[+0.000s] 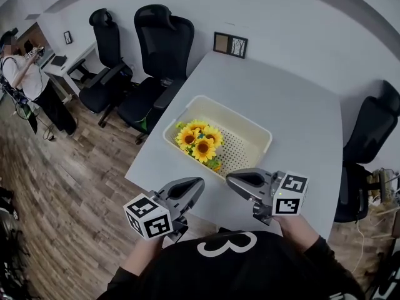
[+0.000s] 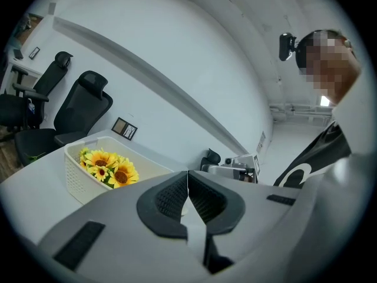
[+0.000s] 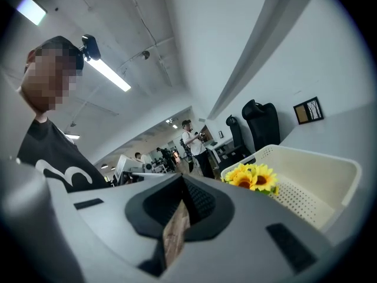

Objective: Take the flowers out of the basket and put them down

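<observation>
The grey table (image 1: 294,111) bears a cream perforated basket (image 1: 250,136) with the sunflowers (image 1: 200,141) bunched in its left end, and near it the left gripper (image 1: 199,185) and right gripper (image 1: 230,179) hang clenched tight, both empty.

Table (image 1: 300,105): set ahead of the person, near edge closest to them.
Basket (image 1: 237,119): placed on the table, in its near left part.
Flowers (image 1: 200,142): laid in the basket, at its left end.
Left gripper (image 1: 195,186): held at the table's near edge, before the basket.
Right gripper (image 1: 234,180): held just right of the left gripper, near the basket's front rim.
Picture frame (image 1: 230,44): stood at the table's far edge, behind the basket.
Office chairs (image 1: 159,49): ranged left of the table.
</observation>
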{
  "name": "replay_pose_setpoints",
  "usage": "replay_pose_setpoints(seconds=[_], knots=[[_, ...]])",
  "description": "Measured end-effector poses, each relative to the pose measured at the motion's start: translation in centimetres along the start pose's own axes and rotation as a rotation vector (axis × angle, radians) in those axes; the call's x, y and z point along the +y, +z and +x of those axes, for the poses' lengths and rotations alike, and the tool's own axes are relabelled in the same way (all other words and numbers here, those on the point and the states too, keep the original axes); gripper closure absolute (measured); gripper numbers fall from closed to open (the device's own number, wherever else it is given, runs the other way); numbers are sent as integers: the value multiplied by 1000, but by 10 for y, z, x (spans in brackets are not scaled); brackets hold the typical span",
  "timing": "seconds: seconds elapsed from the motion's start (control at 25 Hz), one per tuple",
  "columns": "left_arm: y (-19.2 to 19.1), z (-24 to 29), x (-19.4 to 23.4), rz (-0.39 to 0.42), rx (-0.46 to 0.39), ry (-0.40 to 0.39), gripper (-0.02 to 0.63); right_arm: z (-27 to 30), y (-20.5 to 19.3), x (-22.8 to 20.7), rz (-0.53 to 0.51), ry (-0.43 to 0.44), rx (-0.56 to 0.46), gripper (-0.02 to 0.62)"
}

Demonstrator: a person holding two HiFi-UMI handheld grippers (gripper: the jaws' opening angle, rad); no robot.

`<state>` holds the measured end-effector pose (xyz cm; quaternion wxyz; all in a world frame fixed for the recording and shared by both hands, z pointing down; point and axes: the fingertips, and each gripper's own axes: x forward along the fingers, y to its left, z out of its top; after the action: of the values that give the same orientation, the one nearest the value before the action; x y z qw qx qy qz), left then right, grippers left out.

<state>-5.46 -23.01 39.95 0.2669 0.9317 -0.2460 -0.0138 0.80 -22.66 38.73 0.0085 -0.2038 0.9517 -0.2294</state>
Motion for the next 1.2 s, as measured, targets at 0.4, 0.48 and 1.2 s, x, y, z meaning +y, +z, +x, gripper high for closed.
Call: replay_pose_setpoints(seconds=[0.4, 0.48, 1.2], knots=[[-7, 8, 26, -50, 9, 25, 592, 18, 25, -27, -112, 31, -33, 501], [-8, 7, 32, -64, 5, 32, 592, 24, 24, -40, -160, 8, 15, 444], [-18, -8, 62, -144, 7, 86, 592, 66, -28, -159, -475, -238, 485, 127]])
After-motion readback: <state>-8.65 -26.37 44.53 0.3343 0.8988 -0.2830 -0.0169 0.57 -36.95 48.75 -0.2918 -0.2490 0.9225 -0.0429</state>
